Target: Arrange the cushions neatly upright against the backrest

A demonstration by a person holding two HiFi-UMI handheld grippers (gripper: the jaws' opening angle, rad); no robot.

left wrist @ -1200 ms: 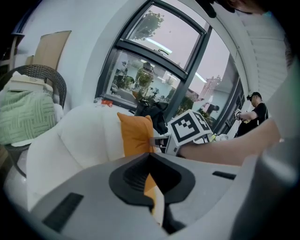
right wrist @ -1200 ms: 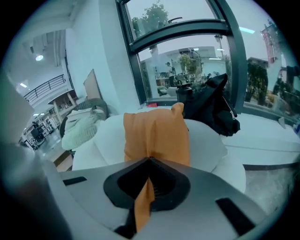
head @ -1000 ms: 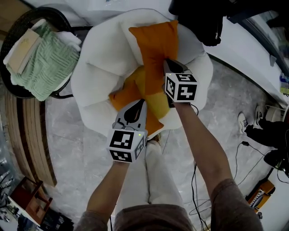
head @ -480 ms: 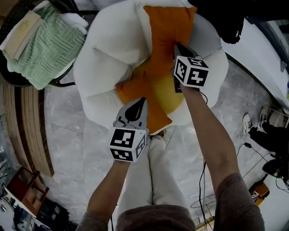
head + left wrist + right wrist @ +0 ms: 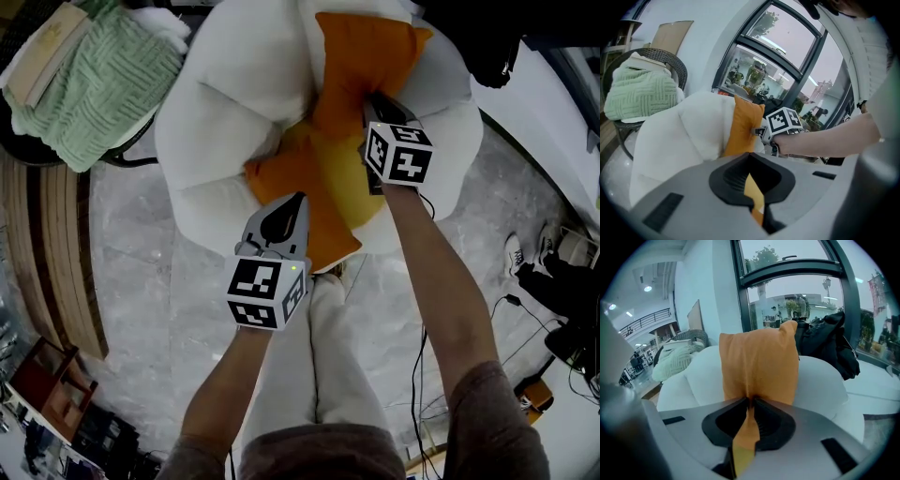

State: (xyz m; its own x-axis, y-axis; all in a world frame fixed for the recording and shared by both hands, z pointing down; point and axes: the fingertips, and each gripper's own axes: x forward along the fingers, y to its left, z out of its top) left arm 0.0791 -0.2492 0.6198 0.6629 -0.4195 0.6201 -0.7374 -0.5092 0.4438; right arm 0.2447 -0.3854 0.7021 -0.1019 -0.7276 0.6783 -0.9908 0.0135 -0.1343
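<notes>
Big puffy white round armchair (image 5: 225, 84) stands on a grey marble-look floor (image 5: 141, 281); a strip of brown wood flooring (image 5: 52, 262) runs along the head view's left edge. Plain orange fabric cushion (image 5: 361, 56) stands upright against the armchair's backrest. Right tongs (image 5: 373, 98) grip its lower edge; their jaws have just been opening slightly, w/ a fold of the fabric pinched btwn them. Second cushion, orange w/ a yellow face (image 5: 314, 178), lies tilted on the seat, touching the upright one's base. Left tongs (image 5: 296, 199) are closed on its near corner, yellow-orange fabric showing btwn the jaws. Left of the armchair: dark round wicker chair (image 5: 670, 58) piled w/ a pale green knitted blanket (image 5: 103, 84) & a cream folded item (image 5: 42, 56). Black bag or jacket (image 5: 825, 338) sits behind the armchair on the right. Tall dark-framed windows (image 5: 787, 291) behind, trees outside. Thin black cables (image 5: 418, 375) trail over the floor at right
</notes>
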